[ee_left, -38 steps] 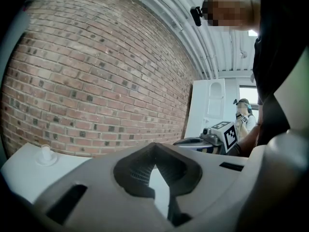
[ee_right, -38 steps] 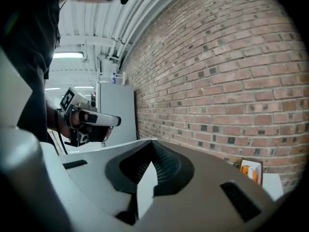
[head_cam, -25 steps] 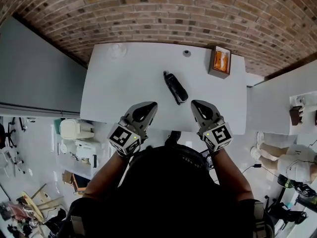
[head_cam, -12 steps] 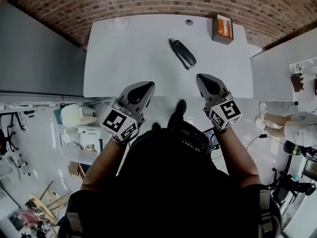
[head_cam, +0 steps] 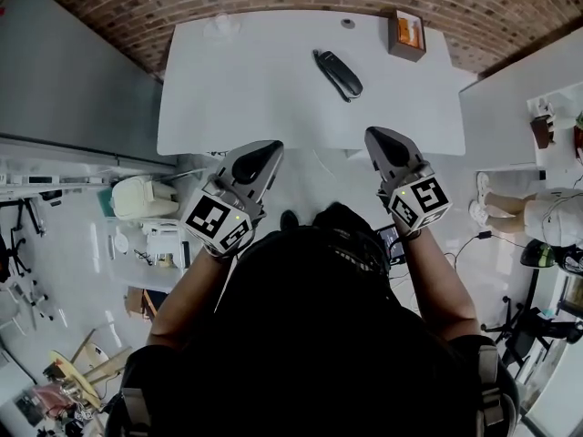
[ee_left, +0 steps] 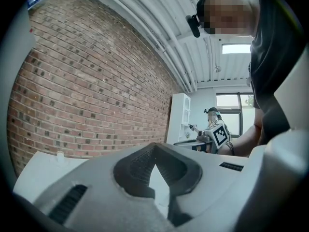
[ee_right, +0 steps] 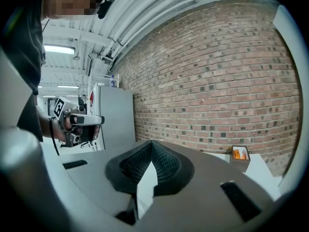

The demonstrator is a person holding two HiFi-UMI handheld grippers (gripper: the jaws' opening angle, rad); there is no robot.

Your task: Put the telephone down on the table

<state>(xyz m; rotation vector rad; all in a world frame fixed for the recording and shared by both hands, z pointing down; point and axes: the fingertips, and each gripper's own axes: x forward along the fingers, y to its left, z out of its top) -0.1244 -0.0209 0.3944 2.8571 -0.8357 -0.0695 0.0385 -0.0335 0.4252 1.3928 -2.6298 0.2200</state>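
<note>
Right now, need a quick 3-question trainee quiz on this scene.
1. True or false: the telephone lies on the white table.
2. The right gripper is: A) shut on the telephone, B) shut and empty, C) wide open.
3. What stands at the table's far right corner?

Key: 1 true; 2 B; 3 a small brown box with something orange inside.

No word, brand or number could be read anywhere. The only signs were black-and-white square marker patterns. They stood on the faces of the white cube (head_cam: 216,223) riding on the left gripper (head_cam: 262,150) and of the matching white cube (head_cam: 419,198) on the right gripper (head_cam: 380,137). Any print on the small brown box with an orange face (head_cam: 405,33) was too small to tell
</note>
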